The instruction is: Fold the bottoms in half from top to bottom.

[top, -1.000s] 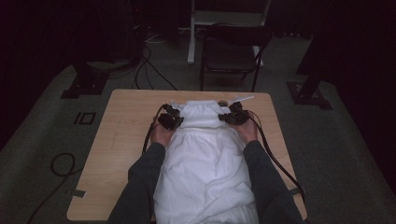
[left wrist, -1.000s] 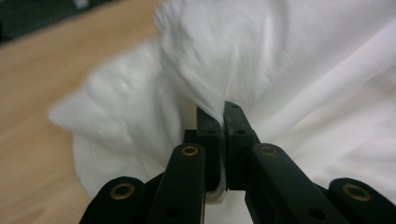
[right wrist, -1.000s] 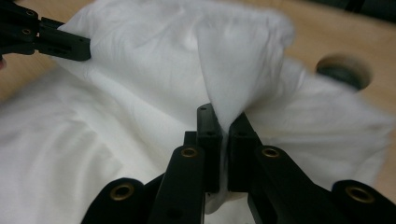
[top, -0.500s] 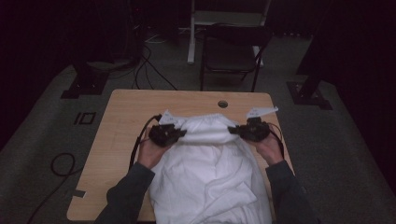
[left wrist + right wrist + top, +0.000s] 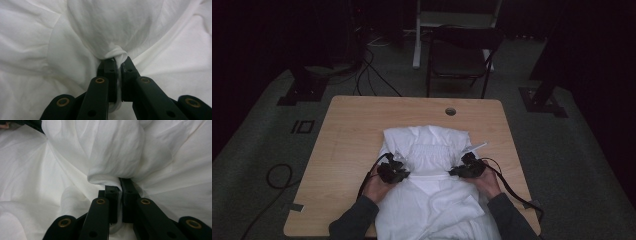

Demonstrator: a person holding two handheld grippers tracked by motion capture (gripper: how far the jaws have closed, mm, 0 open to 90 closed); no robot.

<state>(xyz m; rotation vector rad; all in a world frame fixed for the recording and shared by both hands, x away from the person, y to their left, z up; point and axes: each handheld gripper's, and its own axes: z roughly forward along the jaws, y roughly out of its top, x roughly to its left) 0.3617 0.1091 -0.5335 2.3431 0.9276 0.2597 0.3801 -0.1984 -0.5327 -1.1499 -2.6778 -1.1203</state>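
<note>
Two forearms in dark sleeves reach in side by side. The left gripper (image 5: 398, 167) sits level with the right gripper (image 5: 464, 167), well apart from it, both aimed forward. Each has its black jaws pinched nearly together on a bunch of white cloth (image 5: 432, 150).

no readable text, labels or signs

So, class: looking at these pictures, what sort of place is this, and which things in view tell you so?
Probably a dim recording room or lab rather than a home. A lone wooden table stands on grey carpet, cables trail across the floor, and black stand bases flank it, with a folding chair behind.
</note>
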